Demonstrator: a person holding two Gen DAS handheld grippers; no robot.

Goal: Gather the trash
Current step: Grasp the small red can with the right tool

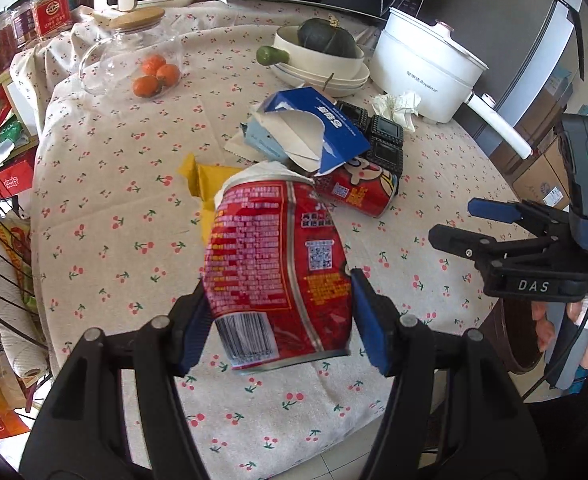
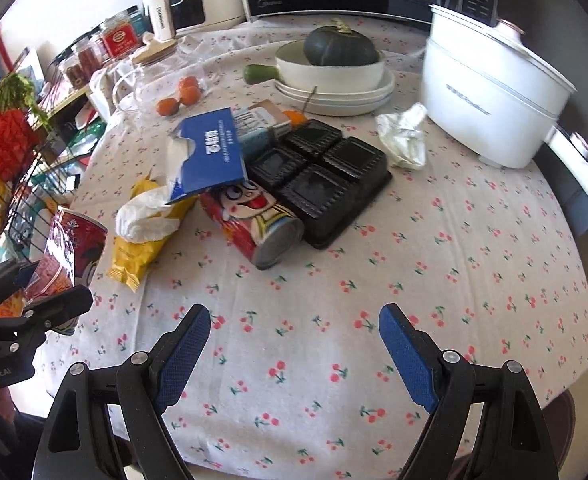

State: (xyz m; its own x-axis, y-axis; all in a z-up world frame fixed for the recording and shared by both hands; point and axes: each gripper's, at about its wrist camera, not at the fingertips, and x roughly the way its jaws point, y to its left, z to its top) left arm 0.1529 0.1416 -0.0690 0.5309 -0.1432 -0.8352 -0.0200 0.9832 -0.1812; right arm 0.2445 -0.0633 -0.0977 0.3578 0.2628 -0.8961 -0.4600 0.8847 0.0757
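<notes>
Trash here is mostly a pile in the middle of the counter, and one piece is already picked: a crushed red can sits between the fingers of the left gripper, pads pressing its dented sides, held up off the cherry-print cloth with its barcode end toward the camera. The squashed shape gives the pads flatter sides to bite, which is probably why the grip sits mid-body. Right behind it on the cloth is a second red can lying on its side, touching a black plastic tray, with a torn blue box leaning over the can's top end. A yellow wrapper with a white tissue on it lies just beside that, and a crumpled white paper sits near the white electric pot. The right gripper has its fingers spread wide with nothing between them, only bare cloth below, pointing toward the pile, so my guess is it's lined up for the lying can next. The bowl with the squash and the oranges look like keepers, not trash. No bin shows in either view, so I can't tell where this goes.
</notes>
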